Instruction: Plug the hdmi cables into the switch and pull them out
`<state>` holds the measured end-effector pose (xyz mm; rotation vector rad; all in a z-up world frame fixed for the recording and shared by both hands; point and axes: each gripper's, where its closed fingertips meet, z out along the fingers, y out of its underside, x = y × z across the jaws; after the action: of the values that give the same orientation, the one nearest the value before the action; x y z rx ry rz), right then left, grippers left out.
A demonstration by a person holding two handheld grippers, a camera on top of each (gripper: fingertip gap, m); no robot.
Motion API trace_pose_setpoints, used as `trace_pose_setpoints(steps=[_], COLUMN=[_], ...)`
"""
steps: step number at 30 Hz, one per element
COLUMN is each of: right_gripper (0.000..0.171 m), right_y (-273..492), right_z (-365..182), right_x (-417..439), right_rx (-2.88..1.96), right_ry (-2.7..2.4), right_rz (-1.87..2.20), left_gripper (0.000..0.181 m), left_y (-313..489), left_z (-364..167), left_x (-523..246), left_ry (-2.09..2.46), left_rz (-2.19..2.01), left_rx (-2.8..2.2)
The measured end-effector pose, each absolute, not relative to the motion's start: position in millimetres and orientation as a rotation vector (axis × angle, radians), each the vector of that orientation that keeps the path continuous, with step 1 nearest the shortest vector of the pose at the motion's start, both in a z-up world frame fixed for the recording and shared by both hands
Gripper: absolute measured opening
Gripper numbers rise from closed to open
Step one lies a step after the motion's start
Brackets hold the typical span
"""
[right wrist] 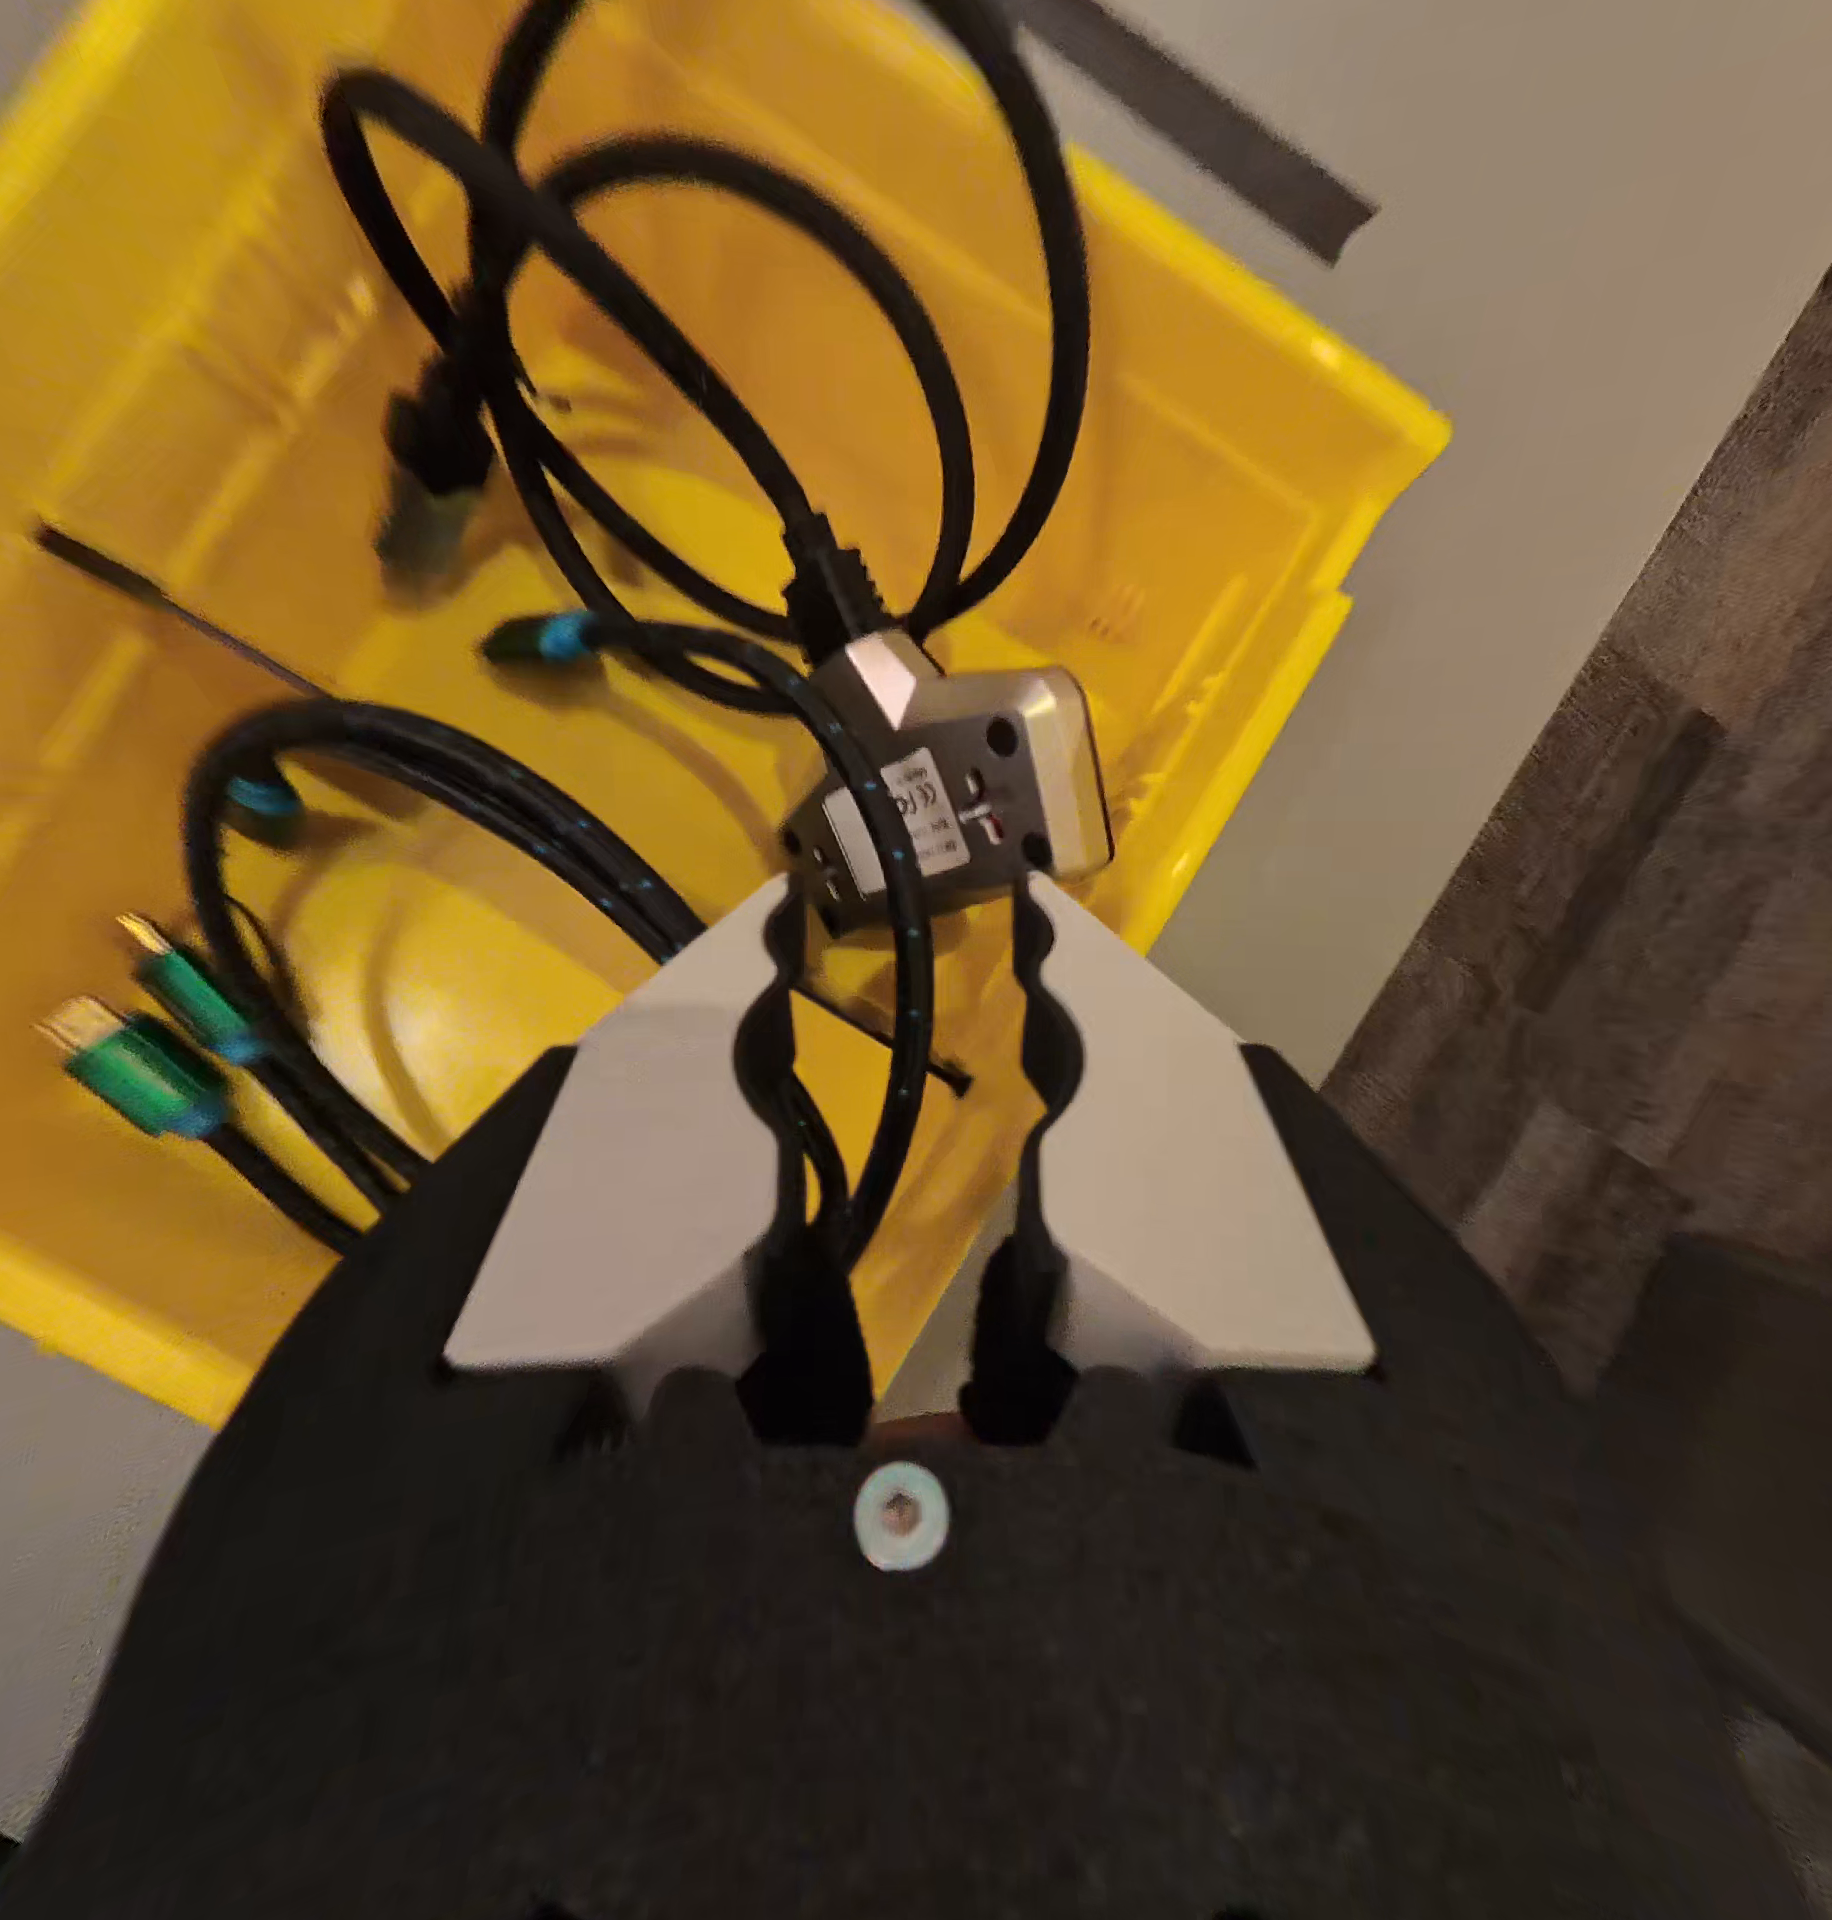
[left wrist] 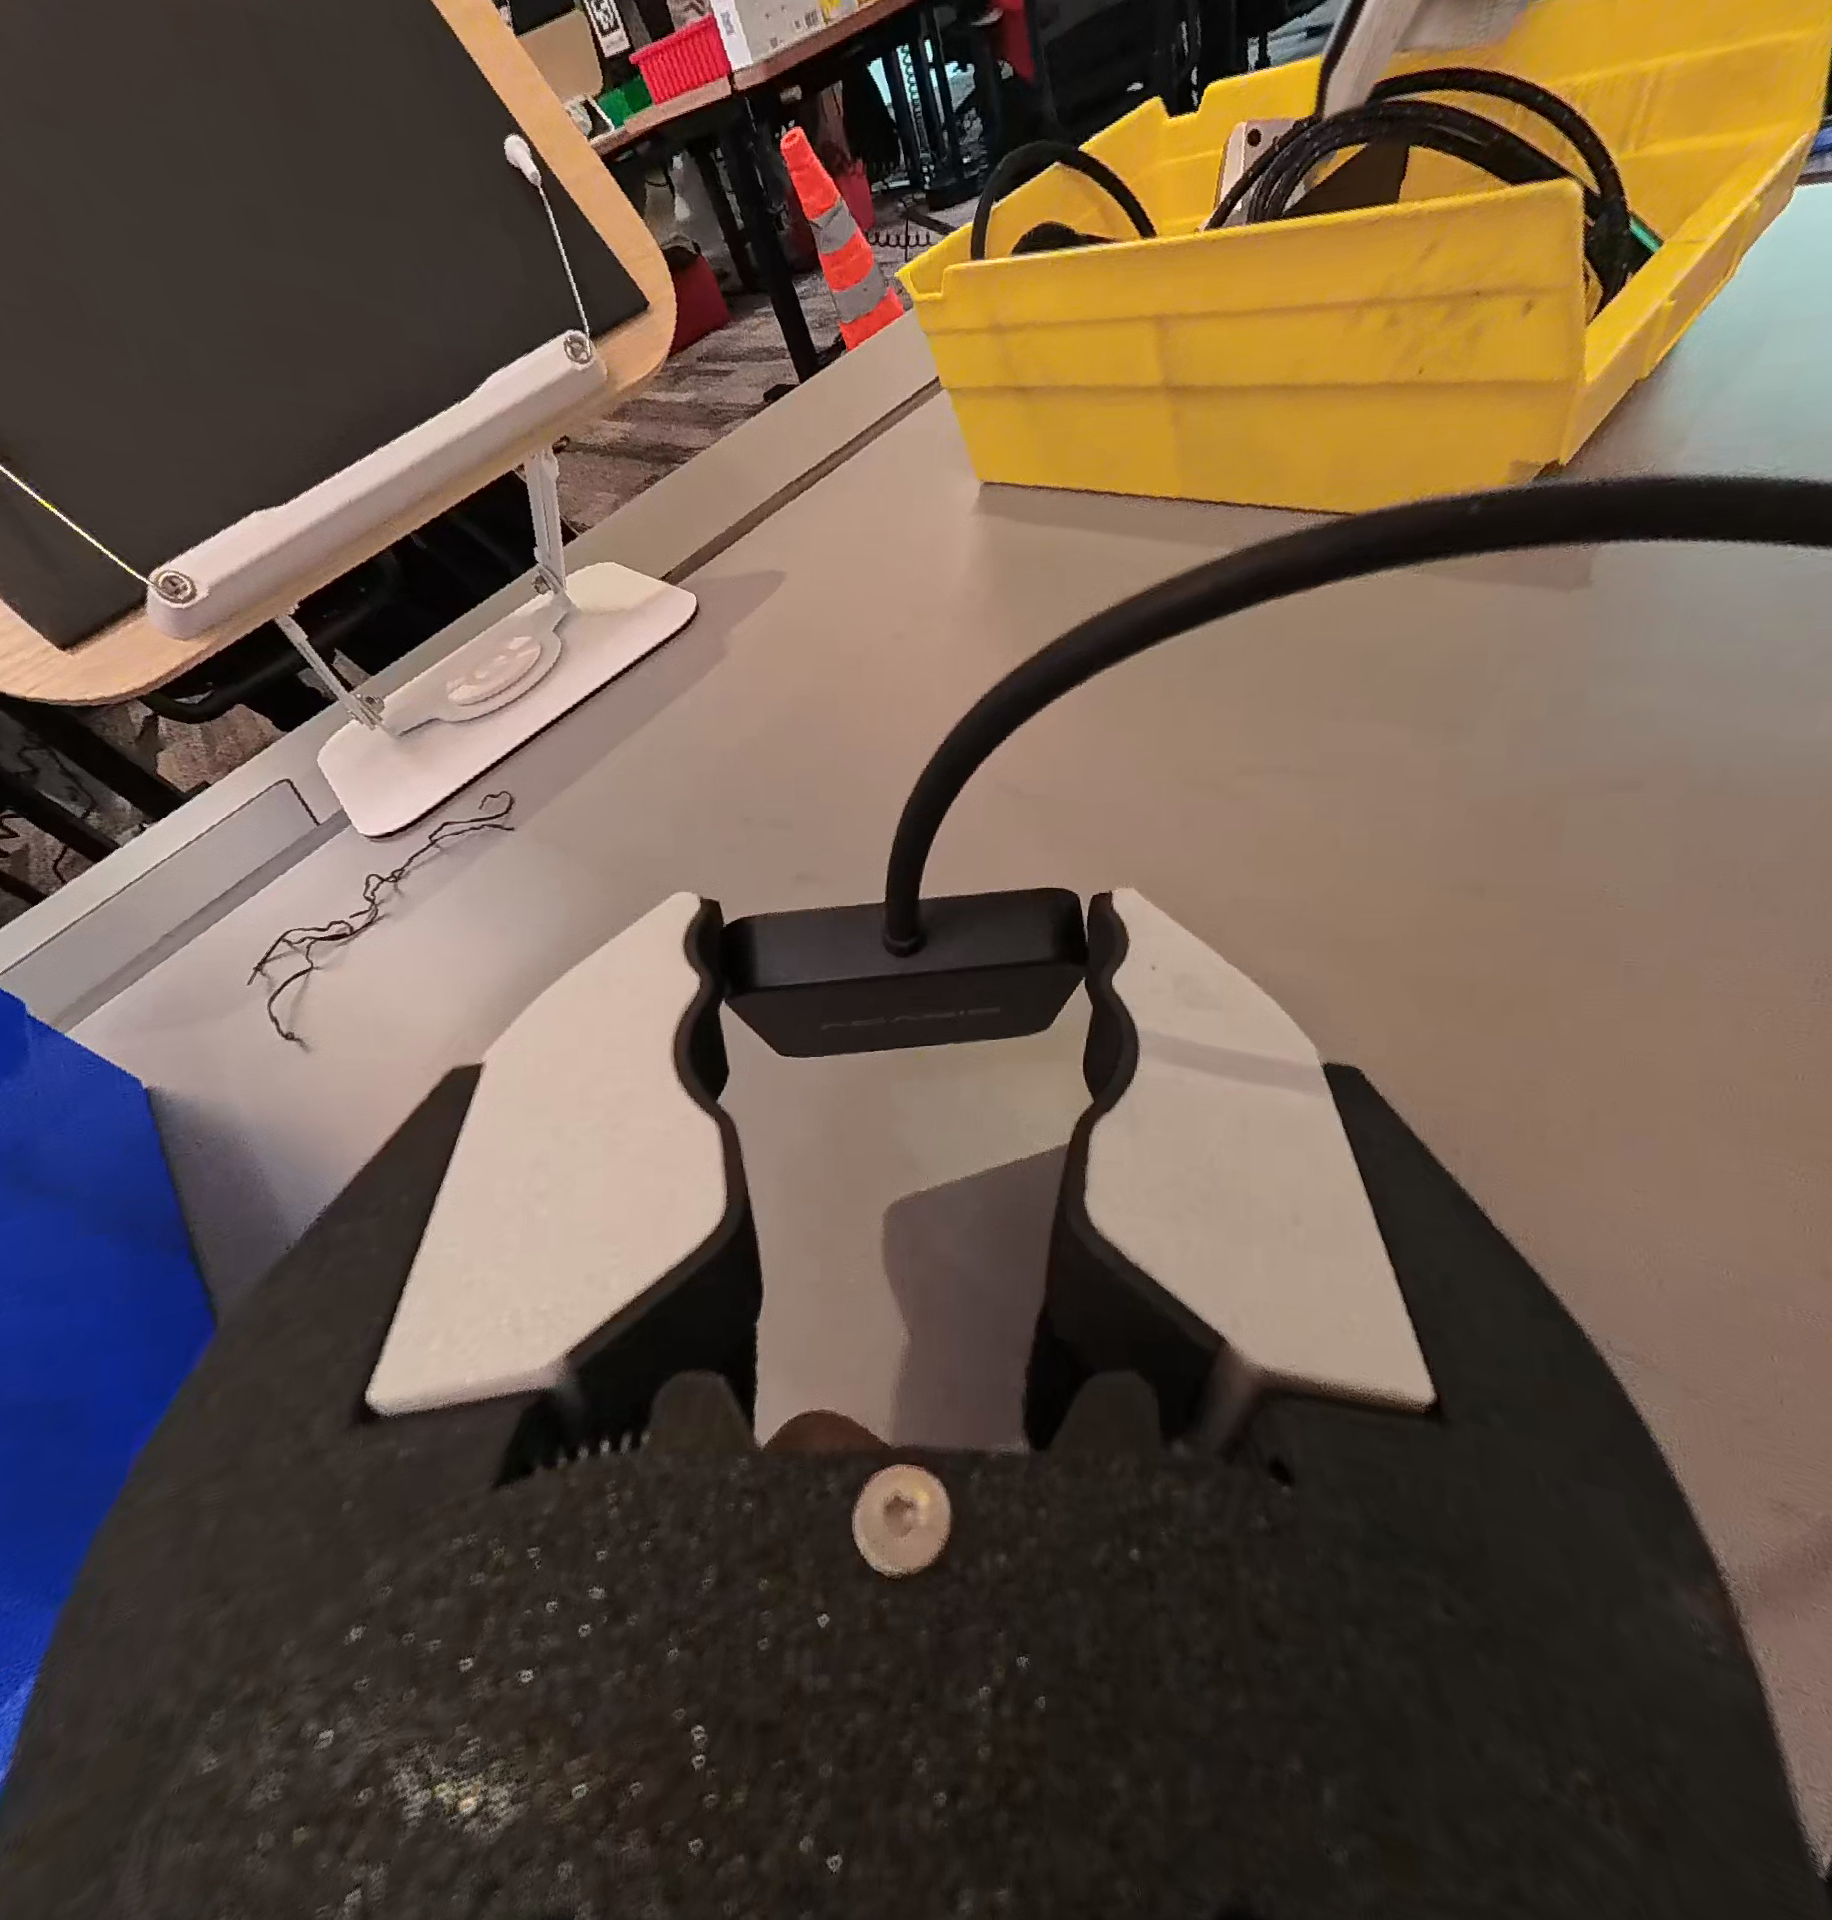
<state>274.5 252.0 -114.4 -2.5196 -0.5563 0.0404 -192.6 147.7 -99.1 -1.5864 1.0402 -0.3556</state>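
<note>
My left gripper [left wrist: 901,940] is shut on a flat black switch box [left wrist: 896,987], held by its two short ends low over the grey table [left wrist: 1411,935]. A black cable [left wrist: 1099,623] leaves the box's far side and arcs off to the right. My right gripper [right wrist: 912,899] hangs over the yellow bin [right wrist: 1255,436], its fingertips shut on a silver switch box [right wrist: 995,769]. A black braided cable [right wrist: 829,582] is plugged into the silver box's far end. A blue-flecked cable [right wrist: 907,935] runs between the right fingers. HDMI plugs with green shells [right wrist: 153,1070] lie in the bin.
The yellow bin [left wrist: 1255,343] stands at the table's back right in the left wrist view, with cable coils in it. A tablet stand [left wrist: 517,665] is at the back left, a blue bin [left wrist: 50,1299] at the left edge, and a loose thread [left wrist: 372,904] lies on the table. The tips of one gripper are about 50 cm away from the tips of the other.
</note>
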Motion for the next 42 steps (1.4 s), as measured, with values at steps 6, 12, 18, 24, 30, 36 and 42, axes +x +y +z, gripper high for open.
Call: trace_pose_setpoints(steps=[6, 12, 18, 24, 30, 36, 42], right_gripper=[0.005, 0.005, 0.005, 0.006, 0.038, 0.054, 0.055], right_y=[257, 218, 196, 222, 214, 169, 104], right_z=[-84, -50, -63, -88, -112, -69, -46], right_x=[268, 254, 246, 235, 251, 233, 36], right_rx=[-2.277, -1.939, -1.985, -2.074, -2.213, -2.104, -1.843], right_ry=[-0.699, -0.694, -0.834, -1.108, -1.027, -0.616, -0.496], right_rz=[-0.013, 0.245, 0.176, -0.308, -0.465, -0.347, 0.577], left_gripper=[0.067, 0.067, 0.067, 0.067, 0.067, 0.067, 0.066], left_y=[149, 148, 143, 140, 139, 141, 130], left_z=[-102, -102, -104, -102, -90, -73, -60], left_x=[-197, -196, -186, -180, -187, -195, -185], left_ry=[1.034, 1.033, 1.057, 1.068, 1.038, 0.992, 0.994], left_rz=[-0.351, -0.368, -0.374, -0.374, -0.364, -0.321, -0.372], left_rx=[-1.598, -1.606, -1.599, -1.582, -1.534, -1.436, -1.343])
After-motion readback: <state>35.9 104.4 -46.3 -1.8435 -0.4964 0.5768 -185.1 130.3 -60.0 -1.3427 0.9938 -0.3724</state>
